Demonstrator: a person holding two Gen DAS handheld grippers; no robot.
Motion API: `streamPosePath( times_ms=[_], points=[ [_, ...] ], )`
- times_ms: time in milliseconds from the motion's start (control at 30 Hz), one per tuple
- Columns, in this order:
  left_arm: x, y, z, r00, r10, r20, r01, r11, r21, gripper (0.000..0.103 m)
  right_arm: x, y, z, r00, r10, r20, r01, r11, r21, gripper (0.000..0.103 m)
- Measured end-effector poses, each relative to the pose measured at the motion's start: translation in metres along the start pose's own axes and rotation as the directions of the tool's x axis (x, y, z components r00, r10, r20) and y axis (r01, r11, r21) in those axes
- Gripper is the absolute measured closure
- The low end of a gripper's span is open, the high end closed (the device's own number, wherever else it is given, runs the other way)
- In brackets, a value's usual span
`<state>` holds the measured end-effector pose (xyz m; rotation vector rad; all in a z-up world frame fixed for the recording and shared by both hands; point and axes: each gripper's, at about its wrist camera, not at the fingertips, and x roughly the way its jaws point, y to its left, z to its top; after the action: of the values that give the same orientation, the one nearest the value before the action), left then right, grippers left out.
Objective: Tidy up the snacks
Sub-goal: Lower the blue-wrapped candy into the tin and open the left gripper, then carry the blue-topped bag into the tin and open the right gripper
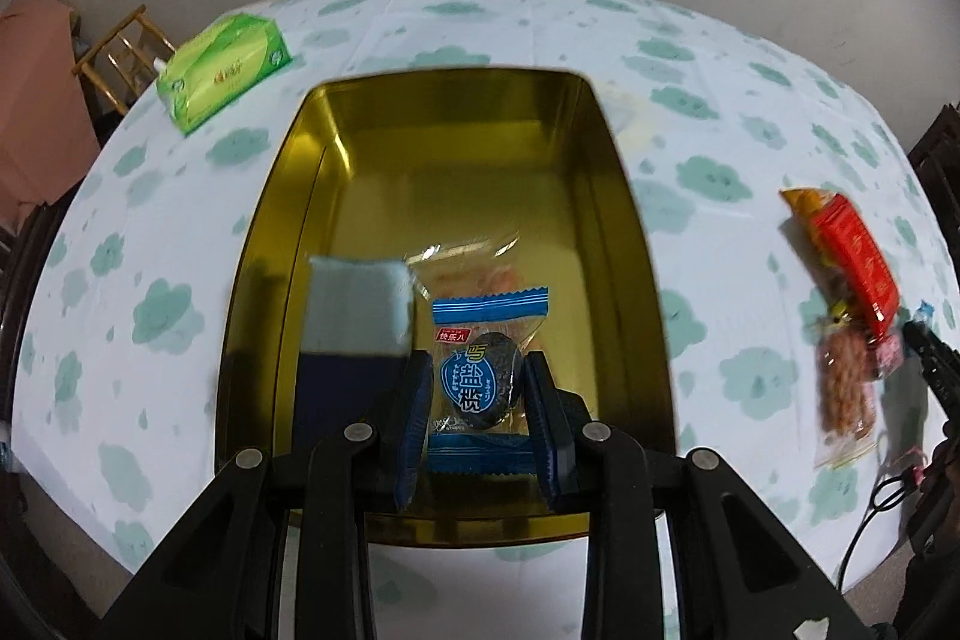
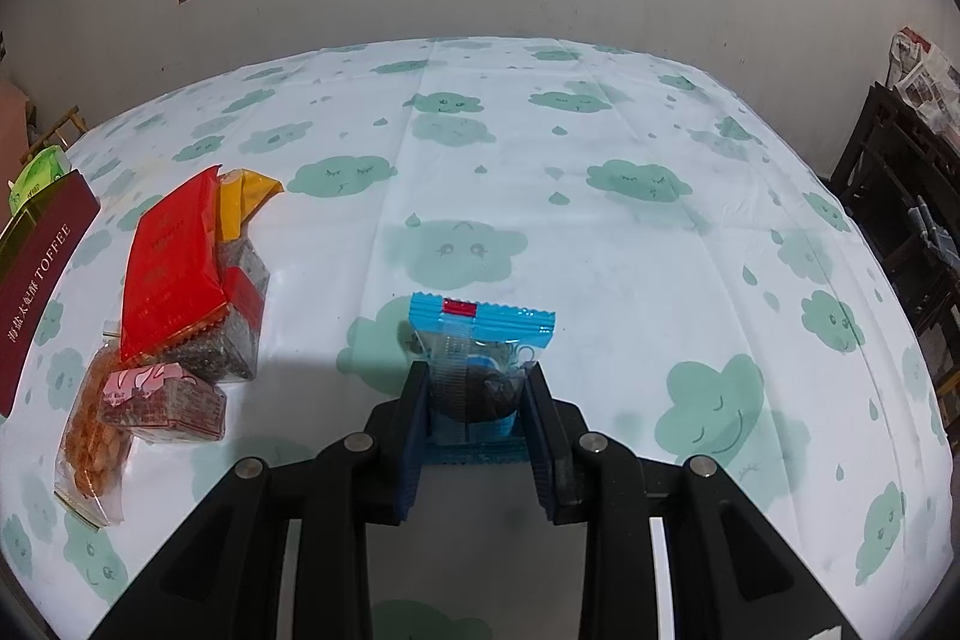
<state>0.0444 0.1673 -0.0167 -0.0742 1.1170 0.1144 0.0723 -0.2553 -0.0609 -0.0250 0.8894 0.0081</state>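
Observation:
My left gripper (image 1: 478,376) is shut on a blue-wrapped dark cookie packet (image 1: 480,370) and holds it over the near end of an open gold tin (image 1: 288,196). Inside the tin lie a clear packet with orange snacks (image 1: 474,268) and a pale blue and navy packet (image 1: 357,316). My right gripper (image 2: 478,388) is shut on another blue-wrapped cookie packet (image 2: 480,340), just above the cloud-print tablecloth. A pile of snacks lies to its left: a red packet (image 2: 174,262), a yellow-topped bag (image 2: 243,244), a pink packet (image 2: 162,394) and a clear bag of orange snacks (image 2: 90,436).
The tin's dark red side reading TOFFEE (image 2: 36,298) stands at the far left of the right view. A green tissue pack (image 1: 222,70) lies beyond the tin on the left. Dark wooden furniture (image 2: 900,196) stands past the table's right edge. A wall with a window rises behind the table.

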Motion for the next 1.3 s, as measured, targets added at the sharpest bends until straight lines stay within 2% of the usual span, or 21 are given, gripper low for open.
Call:
streamPosePath(
  times_ms=[367, 767, 900, 1000, 1100, 1300],
  points=[
    [0.014, 0.007, -0.011, 0.999, 0.014, -0.045, -0.014, 1.0, 0.002, 0.076, 0.0, 0.0, 0.0, 1.0, -0.007, 0.0, 0.007, 1.0, -0.006, 0.072],
    [0.011, 0.008, -0.012, 0.999, 0.002, -0.032, -0.003, 1.0, -0.007, 0.072, 0.0, 0.001, -0.001, 1.0, -0.008, 0.0, 0.008, 1.0, -0.008, 0.072],
    [0.008, 0.009, -0.012, 1.0, 0.014, -0.019, -0.014, 1.0, -0.004, 0.059, 0.0, 0.0, -0.001, 1.0, -0.009, 0.0, 0.009, 1.0, -0.008, 0.073],
    [0.004, 0.009, -0.01, 1.0, 0.005, -0.007, -0.005, 1.0, -0.008, 0.056, 0.0, 0.0, -0.001, 1.0, -0.009, 0.0, 0.009, 1.0, -0.008, 0.073],
    [0.001, 0.009, -0.01, 1.0, 0.006, 0.003, -0.006, 1.0, -0.018, 0.045, -0.001, 0.001, -0.001, 1.0, -0.009, 0.001, 0.009, 1.0, -0.009, 0.074],
    [-0.003, 0.008, -0.011, 1.0, 0.001, 0.013, -0.001, 1.0, -0.025, 0.037, -0.001, 0.0, 0.0, 1.0, -0.022, -0.003, 0.022, 1.0, -0.004, 0.074]
  ],
)
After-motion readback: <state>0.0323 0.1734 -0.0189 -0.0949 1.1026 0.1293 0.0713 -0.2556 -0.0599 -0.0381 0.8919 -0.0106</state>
